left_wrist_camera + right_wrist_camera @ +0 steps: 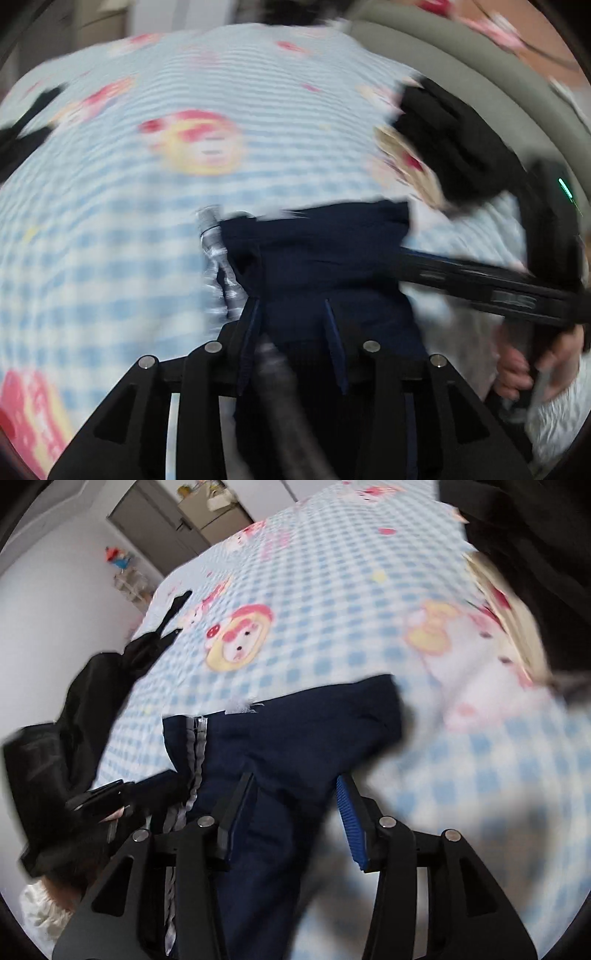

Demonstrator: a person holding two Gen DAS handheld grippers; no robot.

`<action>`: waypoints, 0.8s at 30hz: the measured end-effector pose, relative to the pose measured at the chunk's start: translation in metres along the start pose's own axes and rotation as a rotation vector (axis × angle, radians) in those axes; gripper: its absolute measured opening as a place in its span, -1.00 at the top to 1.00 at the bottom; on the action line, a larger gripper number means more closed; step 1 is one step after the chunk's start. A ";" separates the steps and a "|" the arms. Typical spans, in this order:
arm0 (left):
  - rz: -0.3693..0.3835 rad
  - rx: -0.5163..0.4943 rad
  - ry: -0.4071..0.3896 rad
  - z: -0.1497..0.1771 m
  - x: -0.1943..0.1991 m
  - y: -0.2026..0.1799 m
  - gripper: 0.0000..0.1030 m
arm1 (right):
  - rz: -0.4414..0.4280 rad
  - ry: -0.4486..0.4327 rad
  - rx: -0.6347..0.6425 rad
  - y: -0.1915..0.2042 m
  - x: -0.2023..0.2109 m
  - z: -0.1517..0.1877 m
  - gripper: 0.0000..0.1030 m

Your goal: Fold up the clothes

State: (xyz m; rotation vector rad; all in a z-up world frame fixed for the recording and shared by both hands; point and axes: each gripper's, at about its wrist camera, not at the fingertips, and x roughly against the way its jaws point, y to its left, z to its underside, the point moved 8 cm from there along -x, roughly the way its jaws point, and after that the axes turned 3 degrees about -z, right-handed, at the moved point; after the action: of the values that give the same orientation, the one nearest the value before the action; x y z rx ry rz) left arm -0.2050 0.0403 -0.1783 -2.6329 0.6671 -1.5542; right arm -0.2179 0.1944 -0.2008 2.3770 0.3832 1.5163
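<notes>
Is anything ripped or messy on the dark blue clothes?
Yes, maybe. On the navy garment, a small whitish frayed tuft sticks out at its top edge, near the grey zipper. It could be loose threads or lining; the picture is too blurry to tell.

Left black two-finger gripper [291,317] fingers apart, navy cloth between; right black blue-padded gripper [295,794] likewise; bare right hand [532,365] gripping handle.

Blue-and-white gingham bedsheet with red-and-yellow cartoon prints [332,602] covers wide surface. Beyond far edge: plain white wall [55,602], dark grey door [155,528], beige cabinet [218,515] beside door, small shelf with colourful toys [127,574] against wall. Grey-green padded rim [480,62] visible in left wrist view. Soft, even light.
</notes>
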 end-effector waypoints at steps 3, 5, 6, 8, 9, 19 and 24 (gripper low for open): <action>-0.193 0.013 0.074 0.006 -0.019 0.022 0.30 | 0.012 0.002 -0.005 -0.005 -0.002 -0.003 0.18; -0.253 0.097 0.044 0.011 -0.002 0.045 0.30 | 0.012 -0.006 -0.015 -0.009 0.003 -0.003 0.14; -0.255 0.147 0.015 0.013 0.011 0.054 0.28 | 0.001 -0.022 -0.029 -0.010 0.014 0.001 0.11; -0.240 0.231 -0.042 0.016 0.037 0.066 0.28 | -0.022 -0.055 -0.058 -0.013 0.037 0.008 0.06; -0.195 0.242 -0.072 0.019 0.050 0.060 0.27 | -0.039 -0.063 -0.057 -0.008 0.047 0.016 0.05; -0.025 0.162 0.040 0.098 0.054 -0.043 0.20 | -0.162 0.004 0.030 0.047 0.056 0.113 0.01; -0.105 0.260 0.065 0.120 0.065 -0.023 0.21 | -0.087 0.018 0.105 0.048 0.057 0.138 0.01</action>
State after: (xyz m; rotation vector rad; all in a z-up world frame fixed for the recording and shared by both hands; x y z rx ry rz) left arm -0.0694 0.0130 -0.1795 -2.4699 0.3069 -1.6324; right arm -0.0655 0.1571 -0.1902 2.3926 0.5770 1.5147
